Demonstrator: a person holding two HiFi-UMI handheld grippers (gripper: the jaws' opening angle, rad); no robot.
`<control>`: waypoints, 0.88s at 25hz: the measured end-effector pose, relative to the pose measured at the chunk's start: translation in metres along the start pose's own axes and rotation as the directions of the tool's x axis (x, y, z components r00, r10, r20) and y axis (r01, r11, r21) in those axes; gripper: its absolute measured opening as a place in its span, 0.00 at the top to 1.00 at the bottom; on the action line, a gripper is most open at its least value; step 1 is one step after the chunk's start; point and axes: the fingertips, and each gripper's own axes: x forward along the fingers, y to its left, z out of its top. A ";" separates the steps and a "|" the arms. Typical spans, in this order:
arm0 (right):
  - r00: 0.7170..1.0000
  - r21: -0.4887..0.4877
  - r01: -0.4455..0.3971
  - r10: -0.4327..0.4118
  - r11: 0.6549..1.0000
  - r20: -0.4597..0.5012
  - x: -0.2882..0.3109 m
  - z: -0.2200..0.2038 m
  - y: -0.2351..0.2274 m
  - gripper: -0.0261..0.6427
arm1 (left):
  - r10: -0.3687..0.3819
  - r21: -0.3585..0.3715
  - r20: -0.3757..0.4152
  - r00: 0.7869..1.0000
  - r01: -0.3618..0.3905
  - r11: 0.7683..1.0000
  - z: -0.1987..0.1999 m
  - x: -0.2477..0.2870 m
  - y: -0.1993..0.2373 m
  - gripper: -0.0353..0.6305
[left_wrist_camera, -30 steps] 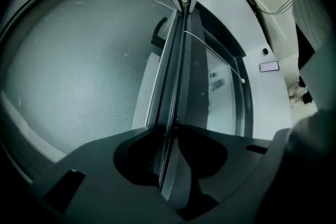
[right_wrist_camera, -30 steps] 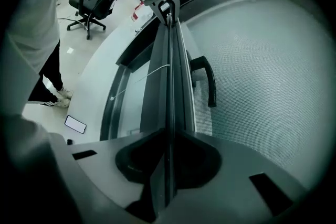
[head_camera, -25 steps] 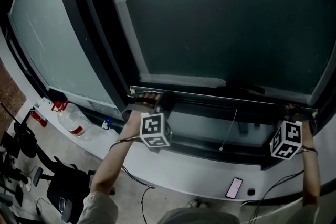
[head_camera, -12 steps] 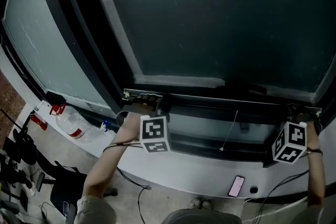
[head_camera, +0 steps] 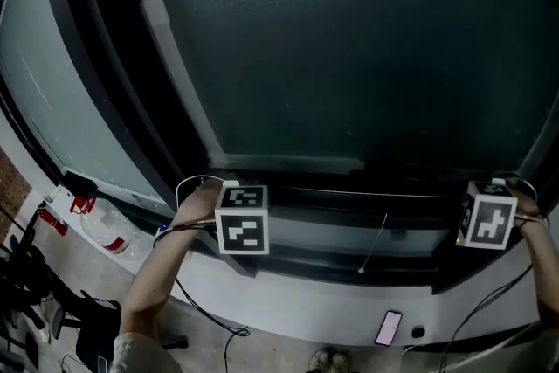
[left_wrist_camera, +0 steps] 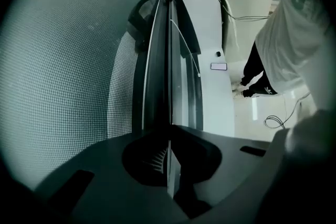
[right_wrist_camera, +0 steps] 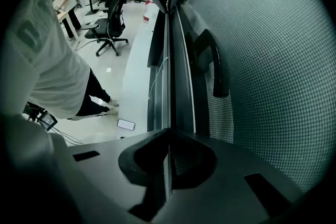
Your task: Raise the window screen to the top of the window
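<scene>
Two grippers pinch the bottom rail (head_camera: 349, 192) of the window screen (head_camera: 349, 57), low in its frame. The left gripper (left_wrist_camera: 169, 165), its jaws just closed, holds one end and the right gripper (right_wrist_camera: 167, 165) clamps the other, with the rail level between them.

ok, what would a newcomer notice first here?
The dark window screen fills the head view's upper part. Below it, the left claw and right claw each pinch an end of its thin bottom rail; the left's jaws have just been closing onto it.

L tongs (head_camera: 229, 188) just closed on screen's btm bar (head_camera: 367, 193); R tongs (head_camera: 500, 184) at other end.
</scene>
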 end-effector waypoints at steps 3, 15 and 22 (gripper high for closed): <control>0.999 -0.032 0.043 -0.043 0.999 -0.014 0.000 0.001 -0.003 0.94 | 0.001 0.012 -0.001 1.000 -0.001 1.000 -0.001 0.000 0.003 0.92; 0.948 -0.096 0.316 -0.318 0.944 -0.005 -0.063 0.006 -0.031 0.94 | 0.232 0.014 -0.029 0.972 -0.231 0.973 0.000 -0.057 0.045 0.92; 0.825 -0.079 0.565 -0.564 0.821 0.033 -0.174 0.014 -0.090 0.94 | 0.478 -0.016 -0.030 0.878 -0.478 0.878 0.001 -0.165 0.119 0.92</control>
